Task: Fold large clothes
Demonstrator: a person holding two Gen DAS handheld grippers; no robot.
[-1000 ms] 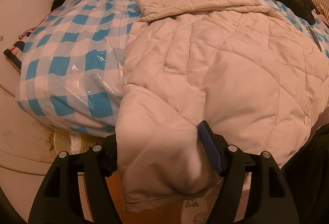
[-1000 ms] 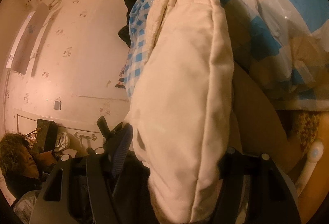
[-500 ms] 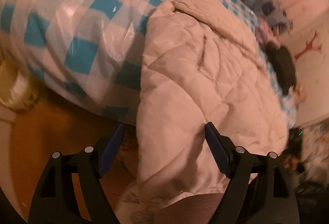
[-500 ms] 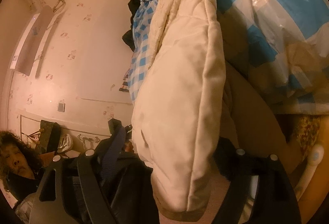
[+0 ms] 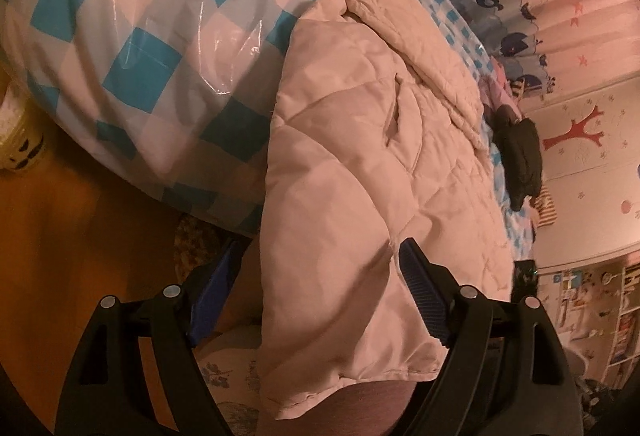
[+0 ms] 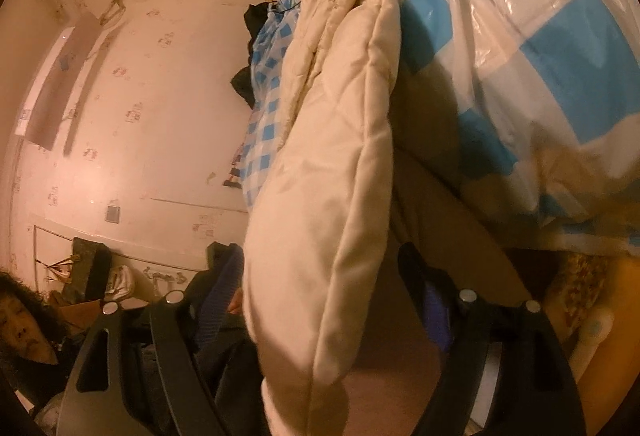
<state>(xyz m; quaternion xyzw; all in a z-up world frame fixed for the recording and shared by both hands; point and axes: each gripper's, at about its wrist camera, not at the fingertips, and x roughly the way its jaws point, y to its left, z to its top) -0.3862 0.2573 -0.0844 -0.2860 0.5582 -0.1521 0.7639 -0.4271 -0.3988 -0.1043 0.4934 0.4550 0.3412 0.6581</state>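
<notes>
Jacket (image 5: pixel 360 164), cream and diamond-quilted, drapes over the bed's (image 5: pixel 132 36) edge.

A cream quilted coat (image 5: pixel 360 156) lies across a bed (image 5: pixel 132 48) with a blue-and-white checked cover under clear plastic. The coat's lower end hangs over the bed's edge between the spread fingers of the left tool (image 5: pixel 316 296). A dark garment (image 5: pixel 520 156) lies beyond.
</notes>
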